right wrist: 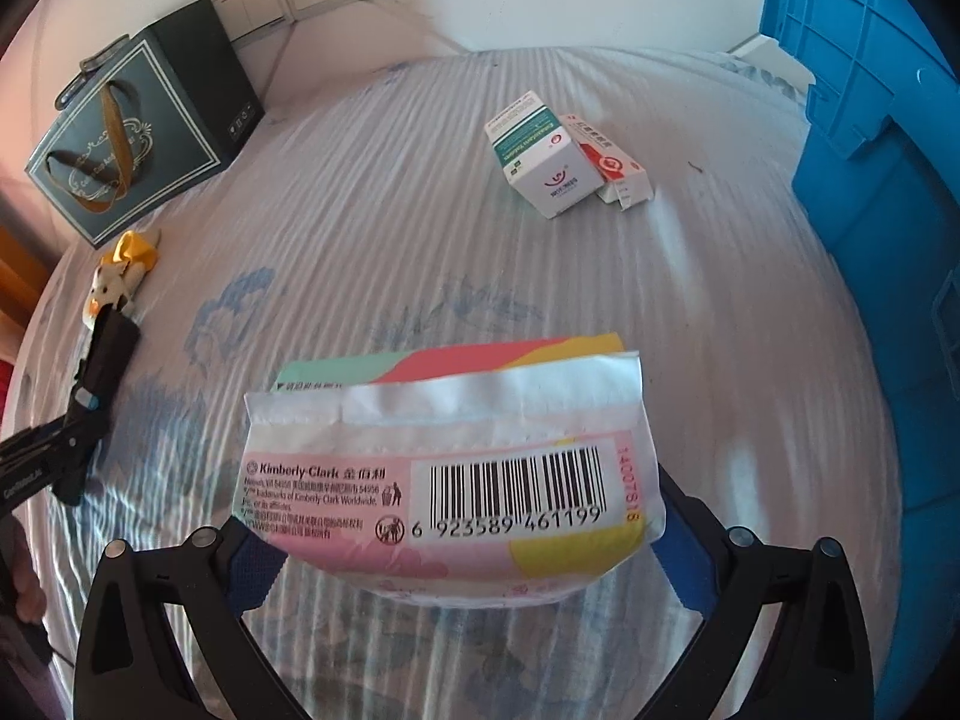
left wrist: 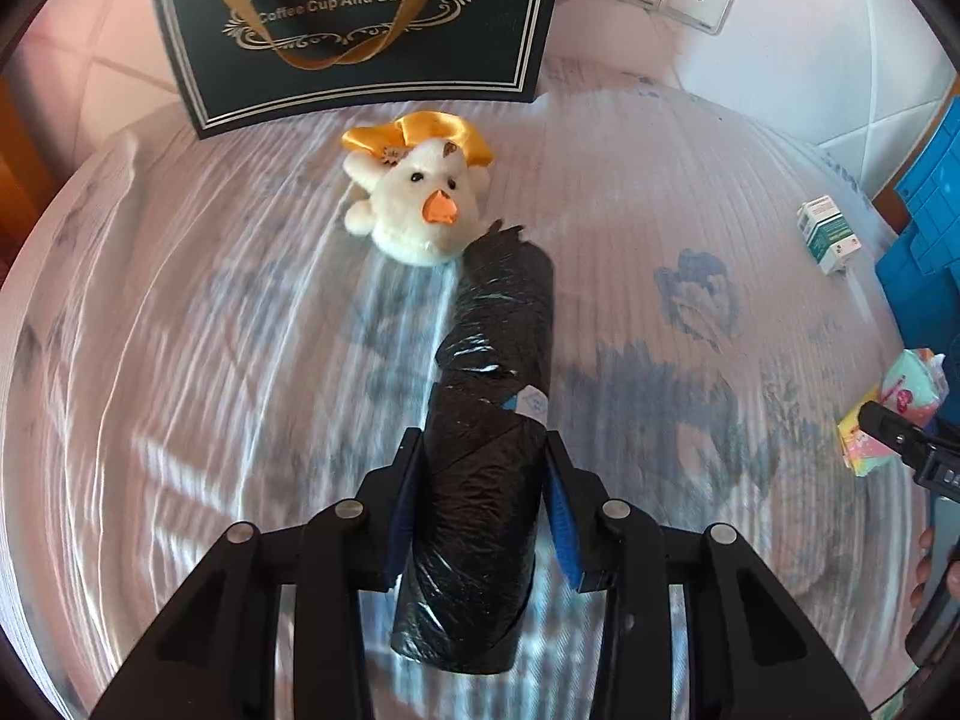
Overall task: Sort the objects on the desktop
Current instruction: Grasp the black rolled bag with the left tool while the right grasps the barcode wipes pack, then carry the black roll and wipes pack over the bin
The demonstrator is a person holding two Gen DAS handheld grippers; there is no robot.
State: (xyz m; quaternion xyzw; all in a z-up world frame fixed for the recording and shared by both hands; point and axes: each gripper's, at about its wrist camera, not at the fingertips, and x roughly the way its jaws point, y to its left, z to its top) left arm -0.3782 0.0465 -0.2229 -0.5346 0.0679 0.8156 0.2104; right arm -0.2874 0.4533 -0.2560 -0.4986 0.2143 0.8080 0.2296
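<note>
The left gripper [left wrist: 483, 450] has its jaws clamped on a black, crinkled plastic bag roll [left wrist: 486, 420] whose far end, at twelve o'clock, touches a cream plush duck [left wrist: 423, 204], so lifting may drag the toy, while the right gripper [right wrist: 462, 546] pinches a slippery pastel tissue pack [right wrist: 447, 468].

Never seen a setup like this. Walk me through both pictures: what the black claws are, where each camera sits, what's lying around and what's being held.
No robot here: a person holds a two-finger gripper in each hand, with a fisheye camera looking along its fingers. In the left wrist view, the left gripper is shut on a black roll of bin bags, whose far end touches a plush duck. In the right wrist view, the right gripper brackets a tissue pack; whether it is pressed I cannot tell. On the striped cloth lie two medicine boxes, a dark gift bag and, right, a blue crate.
</note>
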